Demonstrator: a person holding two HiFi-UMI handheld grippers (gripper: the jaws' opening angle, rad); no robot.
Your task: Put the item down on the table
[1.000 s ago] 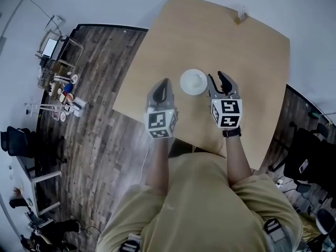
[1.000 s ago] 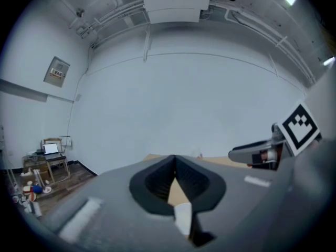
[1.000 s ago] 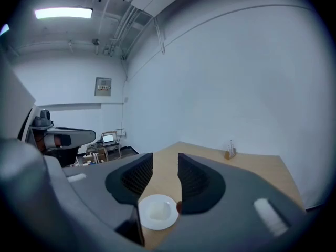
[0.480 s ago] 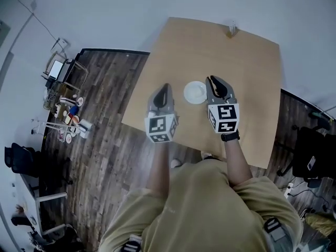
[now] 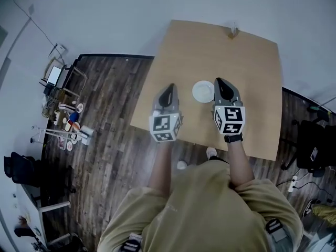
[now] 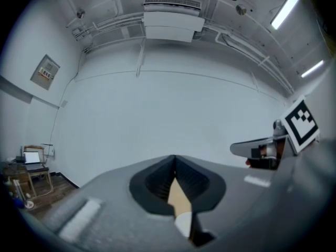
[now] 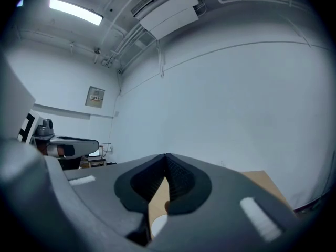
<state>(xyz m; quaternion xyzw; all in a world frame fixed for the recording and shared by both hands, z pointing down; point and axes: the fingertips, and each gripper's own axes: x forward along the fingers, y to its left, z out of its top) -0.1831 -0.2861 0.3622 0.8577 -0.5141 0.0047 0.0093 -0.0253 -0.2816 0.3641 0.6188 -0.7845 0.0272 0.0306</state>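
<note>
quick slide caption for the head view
Left gripper and right gripper, both with jaws shut, flank a white dish on the wooden table.

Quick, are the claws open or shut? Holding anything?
Left claw: closed, holding nothing.
Right claw: closed, holding nothing.

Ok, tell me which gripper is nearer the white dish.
The right gripper: its tip is close beside the dish's right rim, while the left gripper stands farther off to the dish's left, bare table between.
</note>
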